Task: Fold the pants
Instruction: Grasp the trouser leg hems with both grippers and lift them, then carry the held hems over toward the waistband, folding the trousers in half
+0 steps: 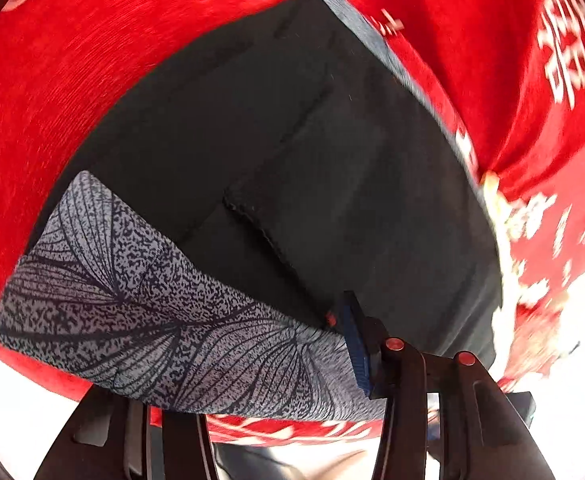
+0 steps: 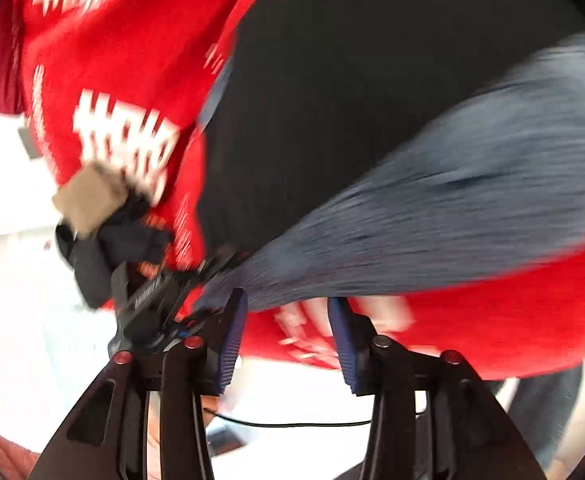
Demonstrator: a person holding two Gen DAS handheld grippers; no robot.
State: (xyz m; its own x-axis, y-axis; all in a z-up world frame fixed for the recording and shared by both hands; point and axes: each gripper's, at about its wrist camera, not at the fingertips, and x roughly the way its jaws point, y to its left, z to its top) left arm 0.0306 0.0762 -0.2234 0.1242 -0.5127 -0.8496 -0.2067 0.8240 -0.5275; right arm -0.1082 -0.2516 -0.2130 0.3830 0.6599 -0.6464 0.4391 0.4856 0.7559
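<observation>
One pair of pants [image 1: 312, 152] fills the middle of my left wrist view: dark fabric spread flat on the red cloth [image 1: 72, 80] that covers the tabletop, with a grey leaf-patterned band [image 1: 132, 312] running across the lower left of the frame. My left claw [image 1: 356, 344] sits at lower centre. I see only one blue pad [image 1: 354, 344], pressed against the end of that band; the other finger is hidden under the fabric, so I judge the claw clamped on the band, though I cannot see the pinch itself.

In the right wrist view the same band streaks, blurred, from the right edge down to lower centre. My right claw [image 2: 288, 340] stands wide open; the band's end lies just above its left pad [image 2: 232, 340], with nothing between the two pads.

For this step I judge it best to keep the left grip firm, take the other corner squarely with the right claw, and carry both corners level so the fold lands edge on edge.

Count: one pair of pants, one red cloth, two claws. A blurred tan block [image 2: 88, 200] sits at left of the right view; I cannot identify it.
</observation>
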